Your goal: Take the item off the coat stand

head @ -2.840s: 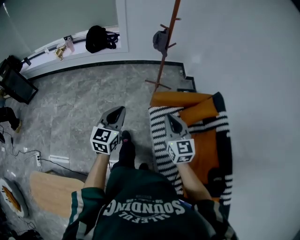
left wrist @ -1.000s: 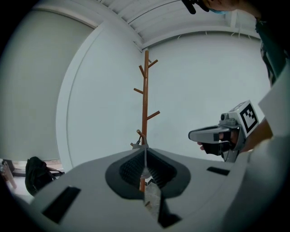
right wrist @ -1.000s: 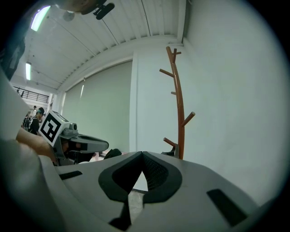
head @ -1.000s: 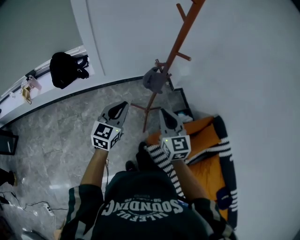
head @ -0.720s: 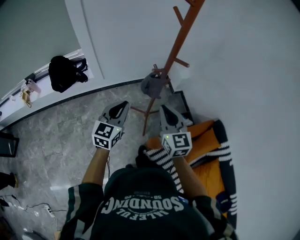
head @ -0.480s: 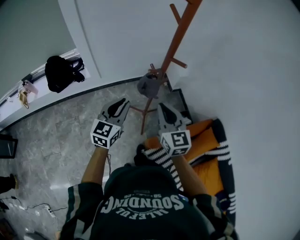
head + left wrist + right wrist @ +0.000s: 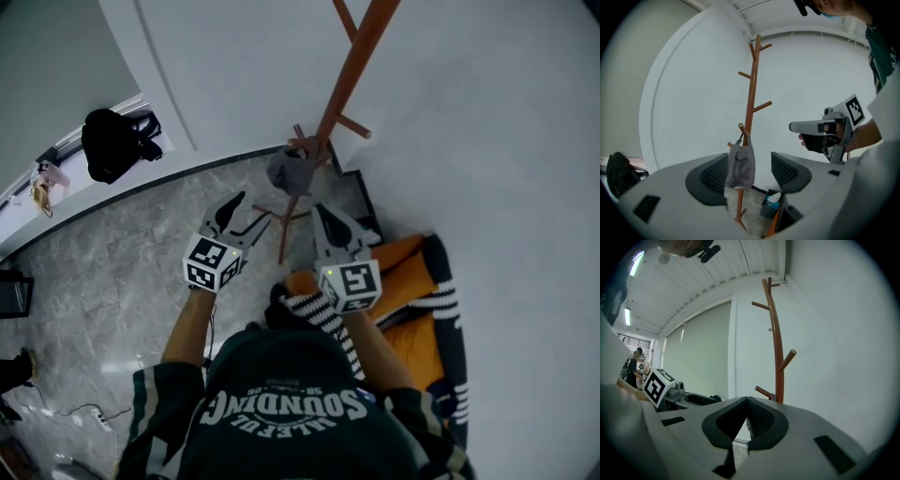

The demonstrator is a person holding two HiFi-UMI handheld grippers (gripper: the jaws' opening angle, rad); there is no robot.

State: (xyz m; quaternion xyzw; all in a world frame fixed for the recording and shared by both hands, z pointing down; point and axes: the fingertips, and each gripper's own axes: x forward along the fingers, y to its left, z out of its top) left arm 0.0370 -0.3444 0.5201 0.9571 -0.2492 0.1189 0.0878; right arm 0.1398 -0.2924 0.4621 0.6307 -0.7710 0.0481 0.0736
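Note:
A brown wooden coat stand (image 7: 325, 117) stands by the white wall. A small grey cloth item (image 7: 286, 172) hangs from one of its low pegs. My left gripper (image 7: 247, 214) points at it from a short way off, and its jaws are opening with nothing pressed between them. In the left gripper view the grey item (image 7: 741, 166) hangs on the stand (image 7: 751, 112), framed by the two dark pads (image 7: 714, 177), farther out than their tips. My right gripper (image 7: 330, 223) is shut and empty beside the stand's foot; in its own view the stand (image 7: 777, 357) rises to the right.
A black backpack (image 7: 111, 143) lies on the ledge at the back left. An orange seat with striped cloth (image 7: 417, 281) is at the right, against the wall. A dark box (image 7: 771, 204) with blue things sits by the stand's foot. Grey marble floor (image 7: 112, 253) spreads left.
The left gripper's jaws have gone from shut to wide apart. Both grippers have come closer to the stand and the hanging grey item.

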